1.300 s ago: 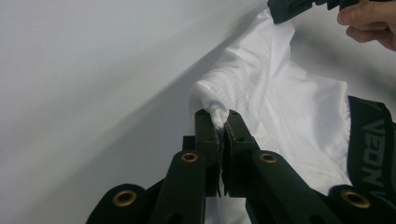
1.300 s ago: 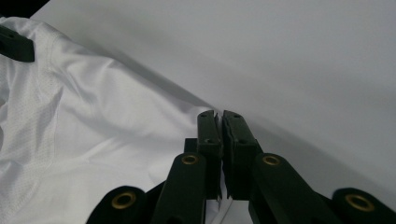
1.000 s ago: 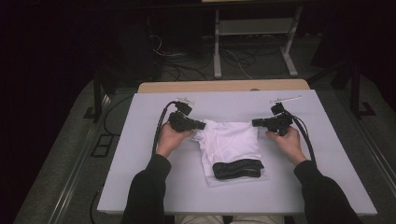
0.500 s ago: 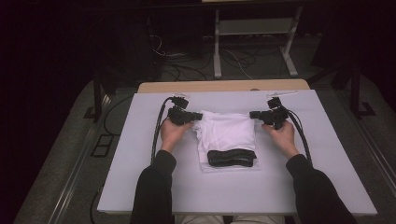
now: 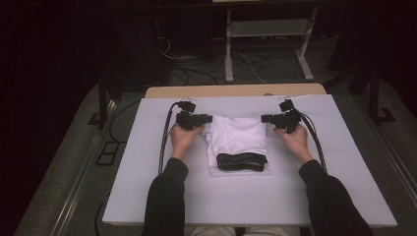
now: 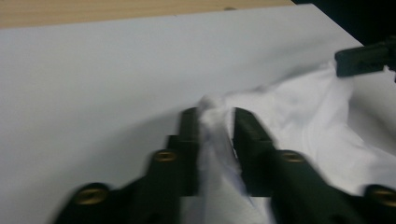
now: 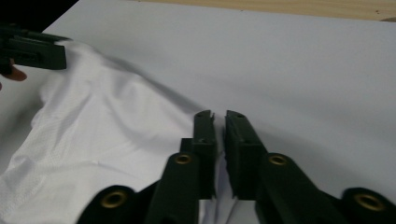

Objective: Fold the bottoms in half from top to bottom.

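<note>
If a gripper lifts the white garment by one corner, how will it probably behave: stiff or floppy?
Probably floppy: the white garment already lies in soft wrinkles, and its edge bunches between the left gripper jaws. It looks thin, so likely light. Lifted by one corner, its folds may fall open, and the black band would likely hang down.

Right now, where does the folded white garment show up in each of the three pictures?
High view: white garment at table centre, between both hands.
Left gripper view: right of centre, a fold running between the jaws.
Right gripper view: left half.
Shared landmark: the wooden table edge at the far side.
</note>
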{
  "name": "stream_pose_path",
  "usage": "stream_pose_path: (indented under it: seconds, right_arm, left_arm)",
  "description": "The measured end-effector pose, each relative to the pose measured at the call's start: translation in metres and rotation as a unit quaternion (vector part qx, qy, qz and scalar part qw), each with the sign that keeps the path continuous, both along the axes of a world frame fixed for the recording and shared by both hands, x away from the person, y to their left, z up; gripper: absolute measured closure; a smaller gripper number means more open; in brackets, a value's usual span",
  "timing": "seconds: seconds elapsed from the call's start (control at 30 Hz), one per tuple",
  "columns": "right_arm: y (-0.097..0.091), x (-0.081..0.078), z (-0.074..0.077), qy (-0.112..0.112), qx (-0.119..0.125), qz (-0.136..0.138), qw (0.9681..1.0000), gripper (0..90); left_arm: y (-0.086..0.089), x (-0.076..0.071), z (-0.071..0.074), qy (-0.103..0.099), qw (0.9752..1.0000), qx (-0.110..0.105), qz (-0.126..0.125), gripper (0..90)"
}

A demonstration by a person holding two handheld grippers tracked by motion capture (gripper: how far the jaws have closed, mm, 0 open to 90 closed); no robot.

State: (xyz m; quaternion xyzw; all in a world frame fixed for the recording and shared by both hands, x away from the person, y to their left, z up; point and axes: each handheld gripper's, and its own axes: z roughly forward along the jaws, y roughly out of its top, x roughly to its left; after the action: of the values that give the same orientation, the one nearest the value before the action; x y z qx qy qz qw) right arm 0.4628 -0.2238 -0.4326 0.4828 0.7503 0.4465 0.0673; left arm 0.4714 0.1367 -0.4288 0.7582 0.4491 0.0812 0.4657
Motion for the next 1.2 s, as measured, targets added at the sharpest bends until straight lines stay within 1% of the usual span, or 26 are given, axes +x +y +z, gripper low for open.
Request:
stream_pose_path:
  seconds: [0.07,0.1,0.13,0.2,0.27,0.3,0.33,0.37,0.4,0.43,0.47,0.5,0.53,0.63,0.7,0.77,0.9,0.97,1.1,1.2]
  right_arm:
    - [-0.001,-0.001,-0.001,-0.003,0.002,0.016,0.9999,61.4]
    - [-0.001,-0.001,-0.001,-0.006,0.004,0.021,0.9998,56.7]
    - [-0.001,-0.002,-0.002,-0.004,0.007,0.029,0.9996,53.5]
    - [-0.001,-0.002,-0.002,-0.003,0.011,0.040,0.9991,46.1]
    - [-0.001,-0.003,-0.001,-0.002,0.010,0.046,0.9989,36.4]
    - [-0.001,-0.004,0.000,-0.002,0.005,0.049,0.9988,30.5]
    - [-0.001,-0.005,0.002,-0.002,0.000,0.052,0.9987,24.5]
    - [-0.001,-0.006,0.003,-0.002,-0.002,0.057,0.9984,18.4]
    - [-0.002,-0.007,0.005,0.000,-0.004,0.059,0.9983,13.0]
    - [-0.004,-0.009,0.007,0.003,-0.001,0.064,0.9979,11.5]
    - [-0.005,-0.010,0.009,0.002,0.003,0.069,0.9976,9.1]
    - [-0.006,-0.011,0.011,0.002,0.003,0.072,0.9974,4.4]
    - [-0.007,-0.013,0.014,0.002,0.000,0.070,0.9976,1.5]
    - [-0.011,-0.018,0.021,-0.005,0.001,0.067,0.9977,0.0]
    - [-0.014,-0.022,0.025,-0.010,-0.004,0.066,0.9978,0.0]
    - [-0.016,-0.026,0.027,-0.014,-0.015,0.067,0.9975,0.0]
    - [-0.020,-0.034,0.032,-0.017,-0.021,0.070,0.9972,0.0]
    - [-0.022,-0.038,0.035,-0.021,-0.021,0.071,0.9970,0.0]
    - [-0.028,-0.046,0.041,-0.029,-0.014,0.070,0.9970,0.0]
    - [-0.032,-0.052,0.044,-0.033,-0.011,0.070,0.9969,0.0]
  left_arm:
    - [-0.002,-0.005,0.000,-0.023,0.9993,0.015,0.026,41.5]
    - [-0.003,-0.007,0.000,-0.030,0.9987,0.023,0.034,36.1]
    - [-0.003,-0.008,0.000,-0.027,0.9989,0.023,0.031,32.3]
    - [-0.002,-0.009,0.000,-0.017,0.9995,0.014,0.024,25.9]
    - [0.000,-0.010,0.000,-0.014,0.9997,0.008,0.018,20.2]
    - [0.000,-0.010,0.001,-0.009,0.9998,0.006,0.016,16.3]
    - [0.001,-0.010,0.002,-0.003,0.9999,0.004,0.014,12.2]
    - [0.001,-0.011,0.003,0.004,0.9999,-0.002,0.012,9.9]
    - [0.002,-0.011,0.004,0.013,0.9998,-0.008,0.008,5.4]
    - [0.003,-0.012,0.005,0.020,0.9997,-0.013,0.005,0.5]
    - [0.004,-0.013,0.006,0.022,0.9997,-0.012,0.002,0.0]
    - [0.004,-0.014,0.008,0.021,0.9997,-0.008,0.000,0.0]
    - [0.005,-0.016,0.009,0.018,0.9998,-0.004,-0.002,0.0]
    - [0.009,-0.022,0.014,0.010,0.9999,-0.009,-0.002,0.0]
    - [0.012,-0.026,0.017,0.003,0.9999,-0.010,-0.004,0.0]
    - [0.015,-0.029,0.020,0.000,0.9999,-0.012,-0.009,0.0]
    - [0.021,-0.036,0.024,-0.005,0.9999,-0.008,-0.014,0.0]
    - [0.024,-0.041,0.027,-0.012,0.9998,-0.006,-0.014,0.0]
    - [0.031,-0.050,0.032,-0.023,0.9996,-0.012,-0.012,0.0]
    - [0.037,-0.056,0.033,-0.024,0.9995,-0.014,-0.011,0.0]
